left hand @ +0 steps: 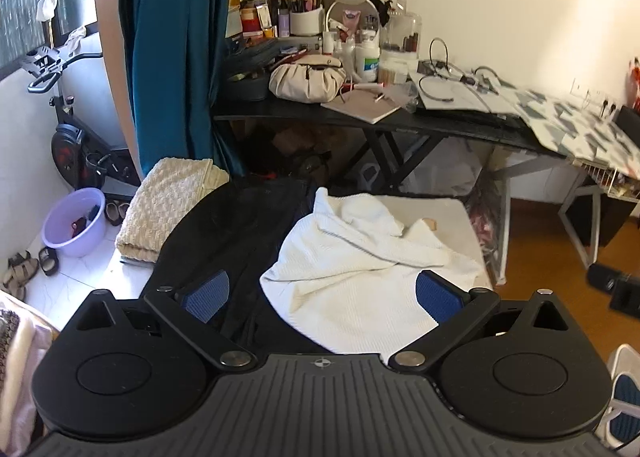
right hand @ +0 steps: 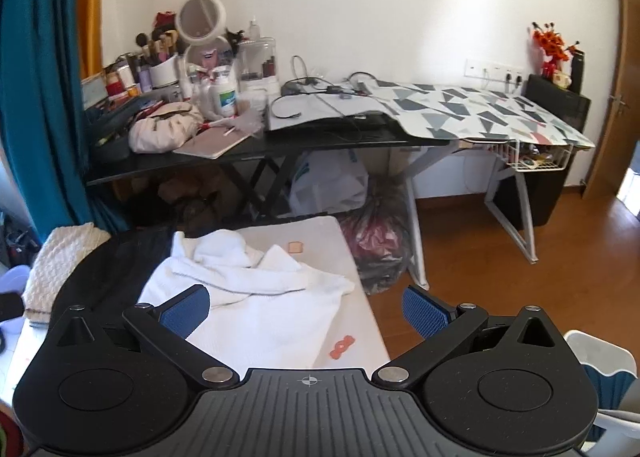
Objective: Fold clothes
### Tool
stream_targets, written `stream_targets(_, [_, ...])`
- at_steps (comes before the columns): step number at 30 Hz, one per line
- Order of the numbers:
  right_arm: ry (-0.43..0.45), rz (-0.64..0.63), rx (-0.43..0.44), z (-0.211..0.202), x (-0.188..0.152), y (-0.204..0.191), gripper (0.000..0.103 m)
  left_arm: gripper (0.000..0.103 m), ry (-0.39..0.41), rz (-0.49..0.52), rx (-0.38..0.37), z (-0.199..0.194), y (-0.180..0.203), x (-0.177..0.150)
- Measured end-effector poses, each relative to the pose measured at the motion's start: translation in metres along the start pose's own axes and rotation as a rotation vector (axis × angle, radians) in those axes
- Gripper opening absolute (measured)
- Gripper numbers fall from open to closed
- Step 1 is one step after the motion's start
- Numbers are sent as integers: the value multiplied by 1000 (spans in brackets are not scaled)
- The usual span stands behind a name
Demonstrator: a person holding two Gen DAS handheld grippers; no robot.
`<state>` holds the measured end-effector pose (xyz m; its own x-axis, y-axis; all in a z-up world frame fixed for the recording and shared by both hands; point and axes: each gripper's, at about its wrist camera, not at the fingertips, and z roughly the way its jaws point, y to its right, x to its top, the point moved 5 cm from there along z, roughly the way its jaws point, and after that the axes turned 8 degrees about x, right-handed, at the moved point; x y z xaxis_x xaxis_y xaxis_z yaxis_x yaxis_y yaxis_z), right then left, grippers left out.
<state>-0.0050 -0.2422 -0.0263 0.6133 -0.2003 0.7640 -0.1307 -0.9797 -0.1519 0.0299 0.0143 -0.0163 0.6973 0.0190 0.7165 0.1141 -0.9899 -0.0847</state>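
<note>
Blue-padded left tool and right tool gape wide, empty, above white garment

White garment, blue fingers

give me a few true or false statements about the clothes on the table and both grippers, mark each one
1. The white garment lies crumpled and unfolded on the white table. True.
2. The left gripper is clamped on the white garment. False: it is open and holds nothing.
3. A dark garment lies left of the white one. True.
4. The right gripper is shut. False: its jaws stand wide apart.
5. The cream knit is spread out flat. False: it sits folded in a stack.
</note>
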Motion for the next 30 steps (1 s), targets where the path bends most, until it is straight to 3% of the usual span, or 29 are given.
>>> stream_targets(3, [-22,12,-19,5,0,4,102,102,-11,43,-3,5,-1,4])
stream_targets(6, [-39,10,-23,11,-2,3,102,102,-30,74,74,9,-4,7])
stream_targets(12, [-89,27,-5,21,-2,0,102,102,2,29,87,5,-8,10])
stream_targets(15, [-153,87,50,29,-6,6,102,102,9,40,-18,5,-9,13])
stream_targets(17, [-161,148,80,33,-7,15,102,102,48,16,-20,3,-19,16])
stream_targets(20, [-122,229,120,35,-5,35,102,102,104,-25,60,3,-36,18])
stream_targets(26, [-53,299,142,46,-7,82,102,102,43,-74,103,13,-42,11])
stream_targets(30, [-60,296,143,63,-7,92,102,102,25,-69,109,17,-33,6])
